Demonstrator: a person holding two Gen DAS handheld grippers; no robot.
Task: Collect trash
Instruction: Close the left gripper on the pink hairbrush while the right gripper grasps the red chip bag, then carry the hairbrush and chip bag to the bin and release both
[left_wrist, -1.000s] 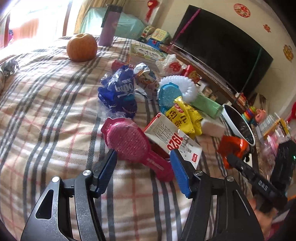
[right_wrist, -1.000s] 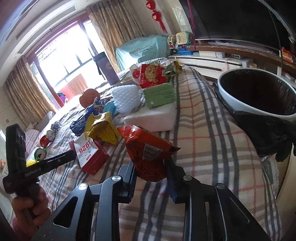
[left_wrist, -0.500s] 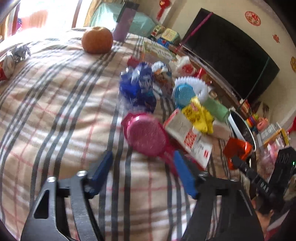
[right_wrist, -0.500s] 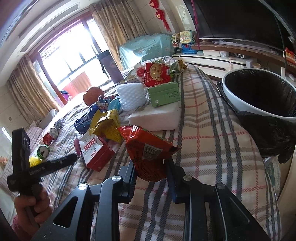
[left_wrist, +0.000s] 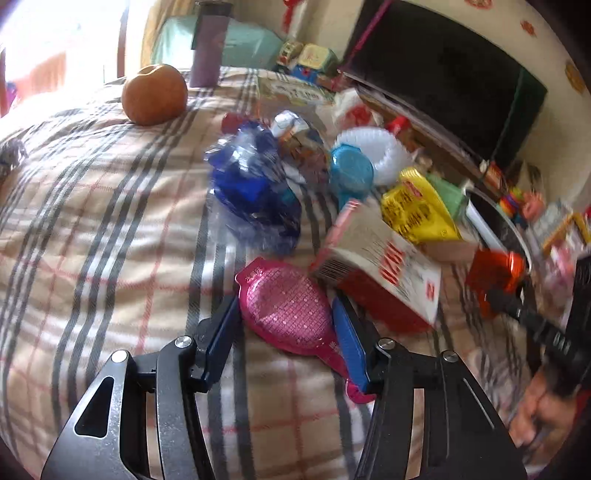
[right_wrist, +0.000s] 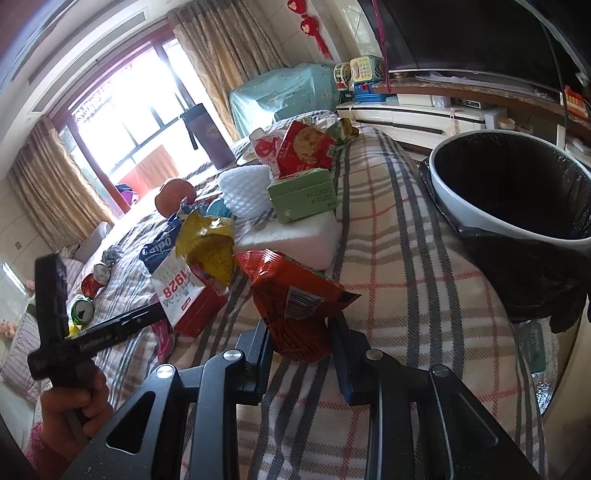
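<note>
A pink hairbrush (left_wrist: 286, 308) lies on the plaid blanket (left_wrist: 92, 236). My left gripper (left_wrist: 286, 317) straddles its head, jaws closing, and both blue pads touch its edges. Just past it lie a red and white carton (left_wrist: 384, 266), a yellow snack bag (left_wrist: 417, 210) and a blue wrapper (left_wrist: 255, 192). My right gripper (right_wrist: 301, 332) is shut on a red snack bag (right_wrist: 299, 299), held a little above the blanket. The black-lined trash bin (right_wrist: 461, 206) stands at the right past the bed's edge.
An orange fruit (left_wrist: 155, 94) and a purple flask (left_wrist: 207, 48) sit at the far side. White foam netting (right_wrist: 243, 192), a green box (right_wrist: 303, 195) and a foam block (right_wrist: 295, 236) crowd the middle. Cans (right_wrist: 83, 310) lie at the left. A hand (right_wrist: 70, 410) holds the left tool.
The left gripper has come forward over the pink hairbrush, opened wider, then narrowed onto the brush head. The right gripper and its red bag have stayed put.
</note>
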